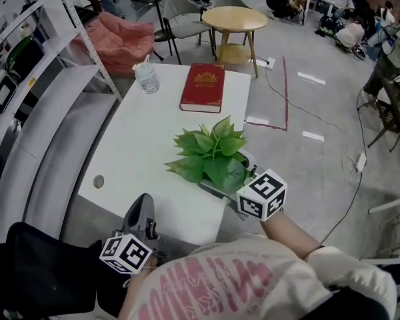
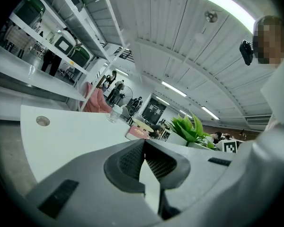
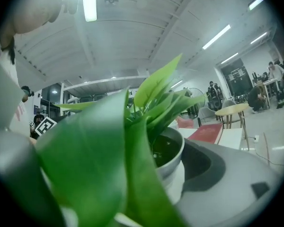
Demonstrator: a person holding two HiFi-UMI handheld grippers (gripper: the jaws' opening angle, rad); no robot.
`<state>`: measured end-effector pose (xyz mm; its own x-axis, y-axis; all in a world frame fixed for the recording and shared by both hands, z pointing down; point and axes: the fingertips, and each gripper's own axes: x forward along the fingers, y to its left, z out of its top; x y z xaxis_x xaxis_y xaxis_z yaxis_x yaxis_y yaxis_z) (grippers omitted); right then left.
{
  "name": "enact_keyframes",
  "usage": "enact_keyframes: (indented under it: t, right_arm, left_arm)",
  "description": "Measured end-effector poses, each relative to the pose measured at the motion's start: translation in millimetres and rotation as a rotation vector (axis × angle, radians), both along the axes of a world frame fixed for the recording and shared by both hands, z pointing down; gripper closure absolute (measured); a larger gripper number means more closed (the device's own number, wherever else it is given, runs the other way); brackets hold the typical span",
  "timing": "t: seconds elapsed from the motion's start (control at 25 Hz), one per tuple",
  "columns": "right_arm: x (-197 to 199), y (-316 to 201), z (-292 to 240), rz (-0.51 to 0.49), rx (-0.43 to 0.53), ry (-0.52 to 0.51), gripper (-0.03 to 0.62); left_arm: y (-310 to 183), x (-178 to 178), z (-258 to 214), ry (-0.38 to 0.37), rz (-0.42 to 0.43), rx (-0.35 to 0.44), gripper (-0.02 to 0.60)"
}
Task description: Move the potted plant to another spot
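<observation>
The potted plant (image 1: pixel 213 153), broad green leaves in a pale pot, stands near the front right corner of the white table (image 1: pixel 140 139). My right gripper (image 1: pixel 230 177) reaches in from the near side with its jaws round the pot. In the right gripper view the pot (image 3: pixel 169 151) rests against the right jaw, while leaves hide the left jaw; the right gripper (image 3: pixel 144 167) looks shut on the pot. My left gripper (image 1: pixel 145 204) hangs off the table's front edge, apart from the plant. Its pads meet, so the left gripper (image 2: pixel 144 144) is shut and holds nothing.
A red book (image 1: pixel 203 87) lies at the table's far edge, with a clear plastic bottle (image 1: pixel 147 77) to its left. A cable hole (image 1: pixel 99 181) is at the front left. White shelving (image 1: pixel 33 92) runs along the left. A round wooden table (image 1: pixel 235 20) and chairs stand beyond.
</observation>
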<state>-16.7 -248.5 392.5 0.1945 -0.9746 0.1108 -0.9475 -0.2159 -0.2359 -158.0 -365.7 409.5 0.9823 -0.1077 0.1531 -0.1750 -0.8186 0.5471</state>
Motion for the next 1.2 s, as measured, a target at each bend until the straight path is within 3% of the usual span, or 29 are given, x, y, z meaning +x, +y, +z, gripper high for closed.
enact_keyframes:
  t: [0.24, 0.52, 1.2]
  right_arm:
    - [0.3, 4.1, -7.3, -0.073, 0.008, 0.013, 0.077]
    - [28.0, 37.5, -14.3, -0.146, -0.010, 0.026, 0.077]
    - [81.8, 162.8, -9.5, -0.209, -0.034, 0.033, 0.077]
  left_arm:
    - [8.9, -6.9, -3.5, 0.010, -0.085, -0.002, 0.578]
    - [50.7, 7.6, -9.1, 0.013, -0.179, -0.025, 0.578]
    - [192.3, 55.7, 7.1, 0.033, -0.241, -0.079, 0.578]
